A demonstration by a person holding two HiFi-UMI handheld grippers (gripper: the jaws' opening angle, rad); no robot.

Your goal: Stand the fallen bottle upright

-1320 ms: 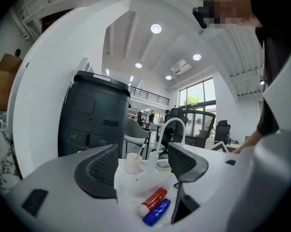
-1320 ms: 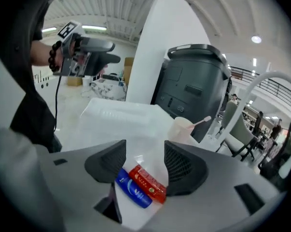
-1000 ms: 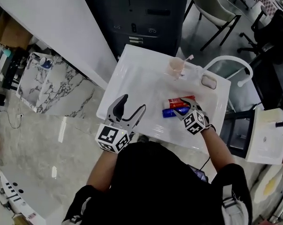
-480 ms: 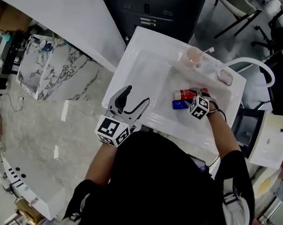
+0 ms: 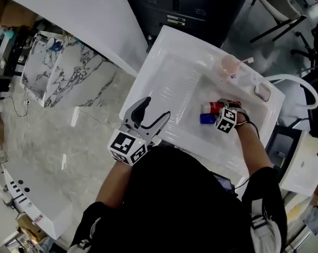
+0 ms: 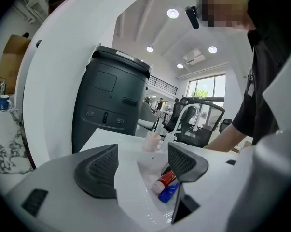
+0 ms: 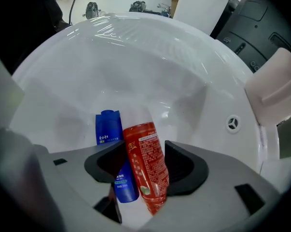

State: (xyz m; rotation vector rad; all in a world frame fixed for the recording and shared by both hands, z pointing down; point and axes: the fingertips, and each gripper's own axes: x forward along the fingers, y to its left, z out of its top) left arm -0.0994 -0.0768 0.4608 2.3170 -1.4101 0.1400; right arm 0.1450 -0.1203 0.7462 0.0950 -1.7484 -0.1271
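Note:
A red bottle (image 5: pixel 213 107) lies on its side in the white sink basin (image 5: pixel 172 78), with a blue bottle (image 5: pixel 206 119) lying beside it. My right gripper (image 5: pixel 222 113) points steeply down over them. In the right gripper view its jaws stand open, the red bottle (image 7: pixel 145 163) is in the gap between the pads, and the blue bottle (image 7: pixel 109 127) is partly hidden by the left jaw. My left gripper (image 5: pixel 154 109) hovers open and empty at the sink's near left rim. From there both bottles, red (image 6: pixel 167 179) and blue (image 6: pixel 169 192), show beyond its right jaw.
A pink cup (image 5: pixel 230 65) with a toothbrush stands on the sink's far rim, next to a white curved faucet (image 5: pixel 290 78) and a soap dish (image 5: pixel 262 92). A dark cabinet (image 5: pixel 201 9) stands behind the sink. Marble floor lies to the left.
My right gripper has come down into the basin onto the lying bottles and tipped steeper. The left gripper sank a little towards the rim. The bottles have not moved.

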